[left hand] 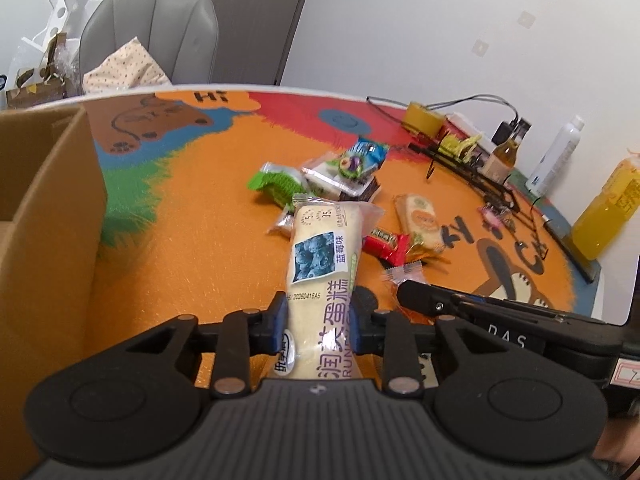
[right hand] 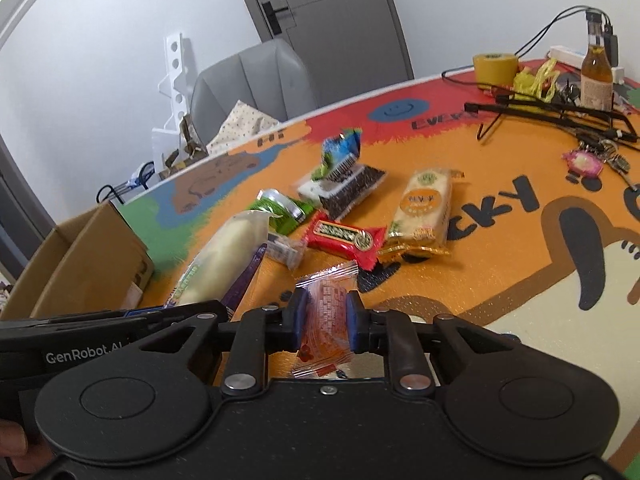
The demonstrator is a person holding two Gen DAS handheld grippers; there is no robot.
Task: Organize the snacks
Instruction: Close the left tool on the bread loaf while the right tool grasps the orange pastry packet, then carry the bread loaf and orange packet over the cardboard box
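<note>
L gripper (left hand: 320,322) clamps cake pack (left hand: 320,264); R gripper (right hand: 323,322) pinches candy (right hand: 326,312).

White walls (right hand: 100,40) are wrapping the room, with a grey door (right hand: 332,16) sitting shut behind a grey padded chair (left hand: 152,36). A spotted cushion (left hand: 124,68) is leaning on the chair's seat. A white perforated bracket (right hand: 174,76) is standing against the wall, and soft, even light is filling everything.
</note>
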